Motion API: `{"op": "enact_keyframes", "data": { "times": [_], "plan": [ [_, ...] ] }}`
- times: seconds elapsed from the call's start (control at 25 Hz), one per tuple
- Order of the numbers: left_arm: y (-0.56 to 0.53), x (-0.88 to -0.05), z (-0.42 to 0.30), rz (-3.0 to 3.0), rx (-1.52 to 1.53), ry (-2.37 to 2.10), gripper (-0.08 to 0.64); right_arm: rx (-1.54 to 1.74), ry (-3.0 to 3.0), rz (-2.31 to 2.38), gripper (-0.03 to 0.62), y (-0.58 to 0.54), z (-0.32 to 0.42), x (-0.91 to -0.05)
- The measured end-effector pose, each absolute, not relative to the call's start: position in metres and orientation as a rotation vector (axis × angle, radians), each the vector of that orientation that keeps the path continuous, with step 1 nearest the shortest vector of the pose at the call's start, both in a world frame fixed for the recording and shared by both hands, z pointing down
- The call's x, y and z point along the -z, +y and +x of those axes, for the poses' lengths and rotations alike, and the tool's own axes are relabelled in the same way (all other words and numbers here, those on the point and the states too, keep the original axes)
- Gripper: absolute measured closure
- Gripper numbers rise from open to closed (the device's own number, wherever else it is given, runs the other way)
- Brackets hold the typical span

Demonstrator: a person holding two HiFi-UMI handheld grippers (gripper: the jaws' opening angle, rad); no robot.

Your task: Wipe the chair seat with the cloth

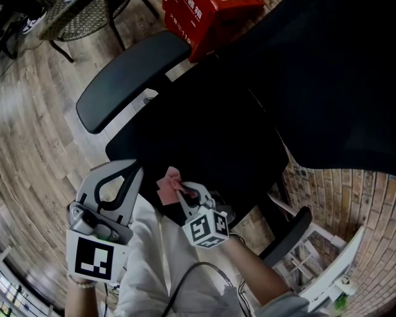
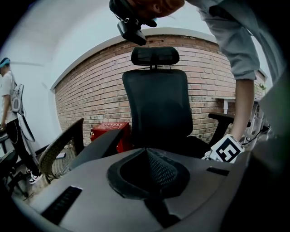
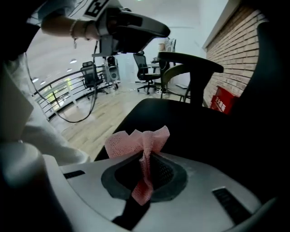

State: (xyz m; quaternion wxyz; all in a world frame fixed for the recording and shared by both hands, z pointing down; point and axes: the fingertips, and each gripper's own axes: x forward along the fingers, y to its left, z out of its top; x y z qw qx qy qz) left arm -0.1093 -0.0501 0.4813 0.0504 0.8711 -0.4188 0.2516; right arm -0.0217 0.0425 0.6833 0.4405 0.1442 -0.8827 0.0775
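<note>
A black office chair fills the head view, its seat [image 1: 204, 142] in the middle and its backrest [image 1: 334, 80] to the right. My right gripper [image 1: 187, 195] is at the seat's near edge, shut on a pink cloth [image 1: 169, 184] that bunches out past the jaws. In the right gripper view the cloth [image 3: 136, 140] is pinched between the closed jaws, above the seat [image 3: 181, 118]. My left gripper [image 1: 129, 170] hangs left of the seat's front corner, shut with nothing in it. In its own view the left gripper [image 2: 147, 152] faces the backrest [image 2: 156, 104].
The chair's left armrest [image 1: 127, 77] juts out at the upper left. A red box [image 1: 204, 18] stands behind the chair and a wicker chair [image 1: 80, 15] at the far left. A white rack [image 1: 334, 272] stands by the brick wall at the right. A person [image 2: 11, 104] stands far off.
</note>
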Motion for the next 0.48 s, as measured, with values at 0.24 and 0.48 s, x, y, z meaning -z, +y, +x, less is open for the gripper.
{"op": "enact_keyframes", "data": {
  "times": [0.24, 0.48],
  "plan": [
    [-0.047, -0.481, -0.113, 2.645, -0.770, -1.291, 0.541, -0.210, -2.193, 0.191, 0.537, 0.101, -0.027, -0.682],
    [-0.044, -0.480, -0.113, 2.644, -0.769, -1.286, 0.541, -0.233, -2.152, 0.181, 0.537, 0.113, -0.008, -0.684]
  ]
}}
